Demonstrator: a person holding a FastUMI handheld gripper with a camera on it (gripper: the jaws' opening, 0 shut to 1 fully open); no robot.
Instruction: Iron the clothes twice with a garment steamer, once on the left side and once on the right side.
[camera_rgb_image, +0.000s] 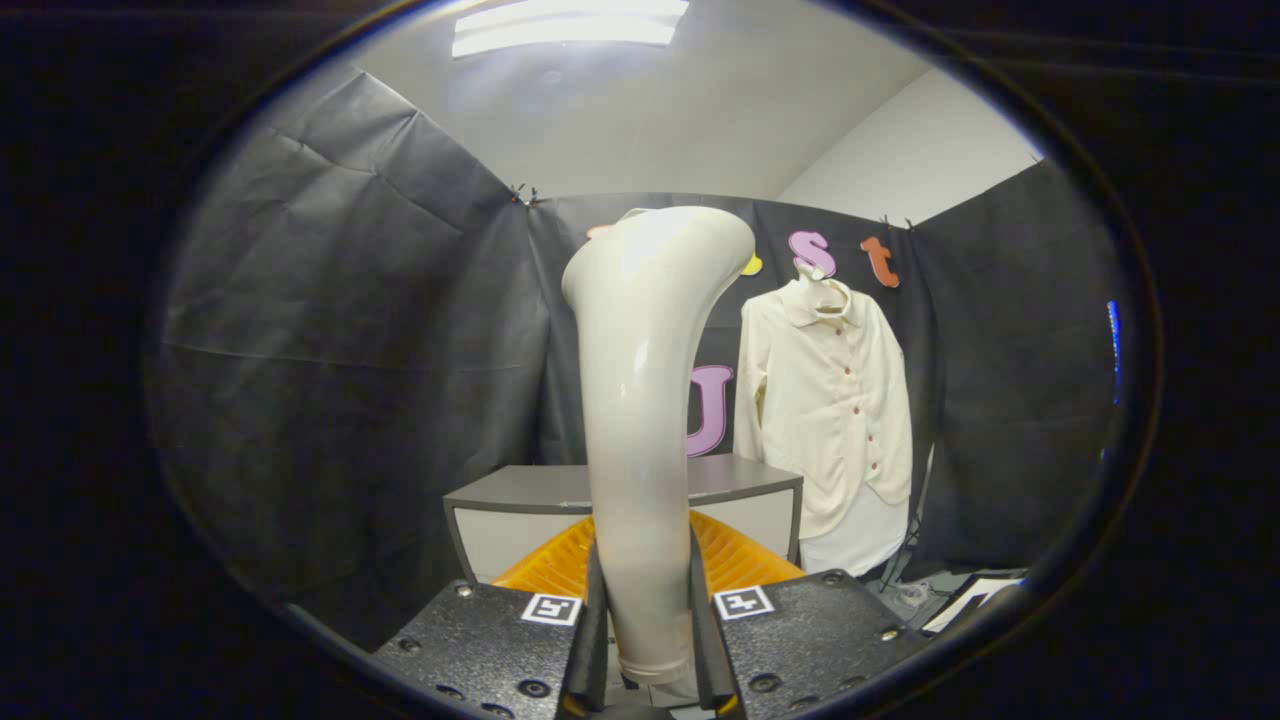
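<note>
A tall cream-white garment steamer (640, 420) stands upright between my two fingers, its handle pinched on both sides and its curved head leaning to the right at the top. My gripper (645, 620) is shut on that handle. Beyond the fingers and to the right, a cream button-up shirt (830, 400) hangs on a hanger against the black cloth wall, with a white garment's hem (855, 540) showing below it. The steamer head is well short of the shirt and to its left.
A low grey cabinet (540, 500) stands just ahead of the fingers. An orange ribbed object (740, 555) lies in front of it behind the steamer handle. Papers and a stand's legs (915, 575) are on the floor under the shirt.
</note>
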